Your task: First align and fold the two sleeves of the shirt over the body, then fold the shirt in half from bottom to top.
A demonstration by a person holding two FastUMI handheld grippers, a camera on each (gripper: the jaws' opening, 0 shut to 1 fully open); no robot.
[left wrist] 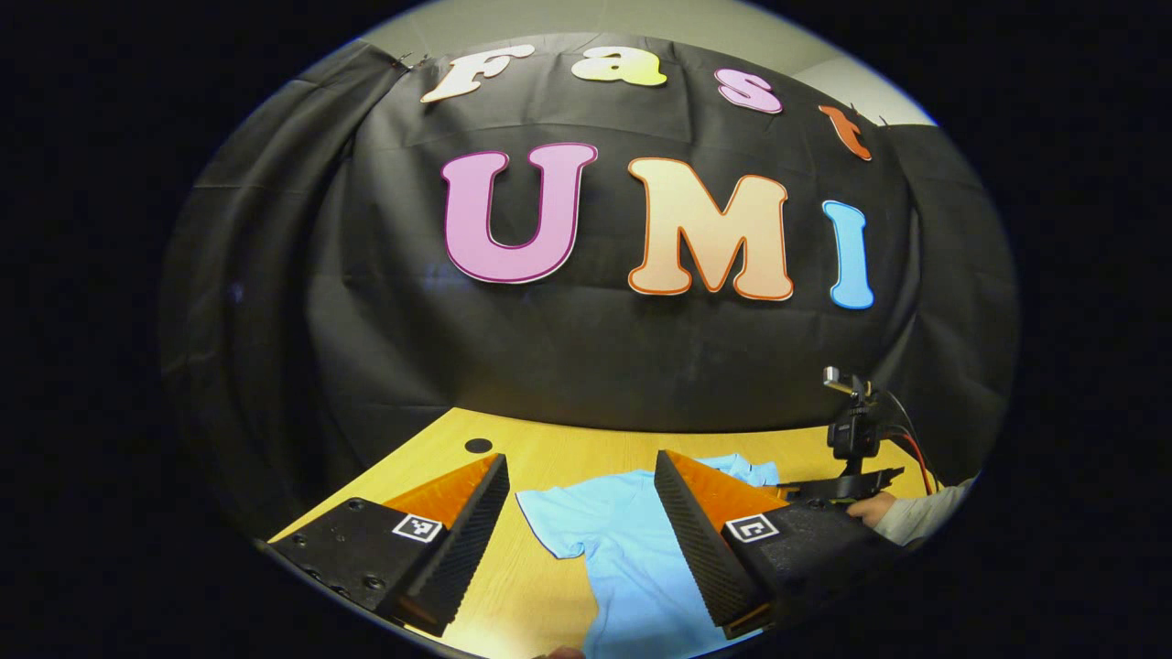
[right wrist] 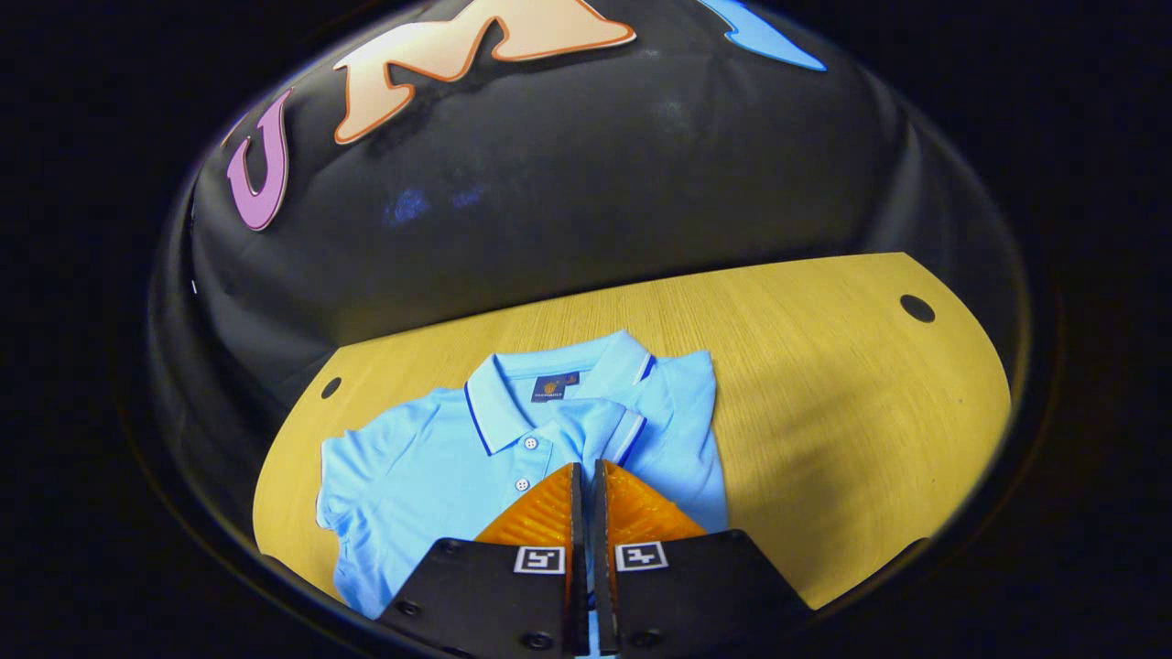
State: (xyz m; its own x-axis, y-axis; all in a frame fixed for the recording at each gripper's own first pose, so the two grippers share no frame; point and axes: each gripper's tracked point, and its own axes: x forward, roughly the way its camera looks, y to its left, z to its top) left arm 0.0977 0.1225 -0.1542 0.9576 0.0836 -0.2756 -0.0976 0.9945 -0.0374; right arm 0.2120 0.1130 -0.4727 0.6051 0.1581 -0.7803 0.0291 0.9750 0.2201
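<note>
On the worktop: the light-blue shirt (right wrist: 513,448) lies face up on the wooden worktop (right wrist: 824,384), collar toward the booth wall, buttons showing — spread flat, likely so the sleeves can be laid over the body.

Shirt's far side: in the right gripper view one sleeve (right wrist: 604,439) appears already folded across the chest, its striped cuff lying near the placket; the other sleeve (right wrist: 352,476) is out to the side on the worktop.

Right hand-held gripper (right wrist: 586,485): fingers closed almost together, tips just over the folded sleeve at the middle of the shirt; whether cloth is pinched between them I cannot tell.

Left hand-held gripper (left wrist: 581,494): fingers spread wide with nothing between them, poised low above the shirt's unfolded side; the cloth lies between and just beyond its tips, not touched — a ready stance for taking that sleeve, I judge.

Other gripper seen from the left: a dark device (left wrist: 851,448) and a sleeved hand (left wrist: 902,513) sit at the far right edge.

Step in hand: one sleeve looks done, the second not yet; the bottom-to-top fold remains.
</note>
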